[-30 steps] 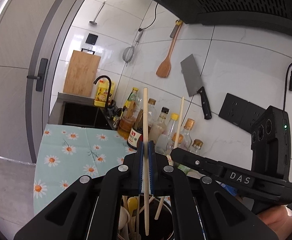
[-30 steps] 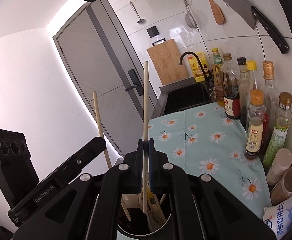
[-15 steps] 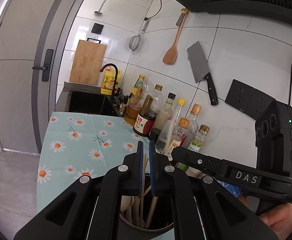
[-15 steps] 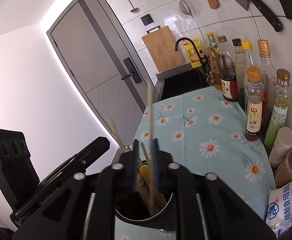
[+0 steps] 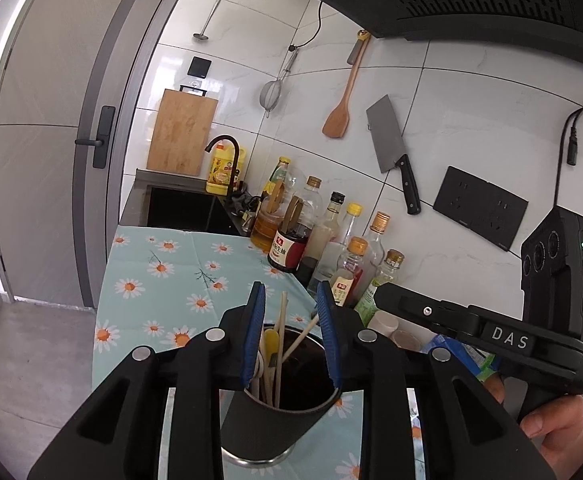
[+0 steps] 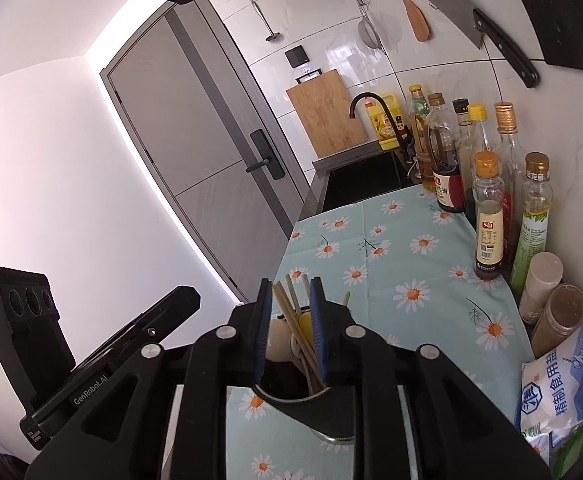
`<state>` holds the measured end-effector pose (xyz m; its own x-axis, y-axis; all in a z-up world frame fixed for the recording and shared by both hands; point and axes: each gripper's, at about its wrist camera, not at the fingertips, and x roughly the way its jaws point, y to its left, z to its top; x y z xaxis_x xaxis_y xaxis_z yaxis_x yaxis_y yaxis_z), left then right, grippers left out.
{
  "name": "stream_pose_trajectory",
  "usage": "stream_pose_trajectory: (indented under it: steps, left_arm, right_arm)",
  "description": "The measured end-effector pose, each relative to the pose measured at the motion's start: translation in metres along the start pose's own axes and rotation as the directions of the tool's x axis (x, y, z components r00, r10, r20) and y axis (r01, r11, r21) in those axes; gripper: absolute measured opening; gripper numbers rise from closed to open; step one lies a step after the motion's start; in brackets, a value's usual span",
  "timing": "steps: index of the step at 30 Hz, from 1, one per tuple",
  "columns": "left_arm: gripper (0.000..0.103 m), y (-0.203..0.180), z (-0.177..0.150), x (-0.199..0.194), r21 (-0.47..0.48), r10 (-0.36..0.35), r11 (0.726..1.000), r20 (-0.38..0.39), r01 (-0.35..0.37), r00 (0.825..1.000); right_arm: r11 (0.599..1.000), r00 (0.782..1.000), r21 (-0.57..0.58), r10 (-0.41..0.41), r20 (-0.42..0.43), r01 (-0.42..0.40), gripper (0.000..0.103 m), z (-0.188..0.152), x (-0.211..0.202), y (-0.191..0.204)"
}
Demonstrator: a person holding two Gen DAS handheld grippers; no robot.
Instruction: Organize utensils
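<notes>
Both my grippers are parked right over the utensil holder (image 5: 275, 412) at the near edge of the counter (image 5: 151, 280), which has that teal daisy cloth on it. My left gripper (image 5: 291, 300) has its blue pads spreading apart, nothing pinched, just chopsticks (image 5: 281, 320) poking up out of the dark cup in the gap between them without touching either pad as far as I can see. Same deal with my right gripper (image 6: 289, 292): jaws opening, not squeezing anything, with the chopstick tops, a yellow utensil (image 6: 305, 326) and a pale spoon (image 6: 279, 338) standing in the holder below and between the pads. So the utensils are all sitting loose in the cup. My right hand (image 5: 555, 432) shows at the lower right of the left view, wrapped round the handle. Further along the counter's right edge there's a salt bag (image 6: 563, 380), two small shakers (image 6: 547, 296), then a row of sauce bottles (image 5: 331, 240) against the tiled wall. At the far end sits the sink (image 5: 183, 210) with a black faucet (image 5: 227, 160), a cutting board (image 5: 181, 132) leaning behind it, and a cleaver (image 5: 389, 140) and wooden spatula (image 5: 341, 104) hanging on the wall.
</notes>
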<state>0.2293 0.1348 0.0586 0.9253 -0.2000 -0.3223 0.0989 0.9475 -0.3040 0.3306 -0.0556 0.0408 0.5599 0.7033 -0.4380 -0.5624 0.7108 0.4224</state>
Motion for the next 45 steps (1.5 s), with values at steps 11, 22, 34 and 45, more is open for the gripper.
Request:
stream_pose_trajectory:
  steps: [11,22,34,45]
  left_arm:
    - [0.037,-0.027,-0.016,-0.041,0.053,0.042,0.998,-0.035,-0.041,0.999]
    - [0.067,-0.067,-0.049,-0.076,0.057,0.131,0.990,-0.087,-0.127,0.987]
    - [0.096,-0.106,-0.091,-0.107,0.051,0.216,0.976,-0.135,-0.211,0.967]
    - [0.096,-0.123,-0.122,-0.129,0.044,0.296,0.955,-0.165,-0.293,0.941]
  right_arm:
    - [0.999,0.999,-0.045,-0.030,0.015,0.030,0.048,-0.014,-0.051,-0.001]
    - [0.987,0.999,-0.154,-0.041,0.012,0.042,0.083,-0.037,-0.110,-0.007]
    - [0.979,0.998,-0.202,-0.033,-0.058,0.021,0.098,-0.080,-0.152,-0.021]
    - [0.982,0.994,-0.189,-0.015,-0.105,-0.006,0.098,-0.109,-0.168,-0.031]
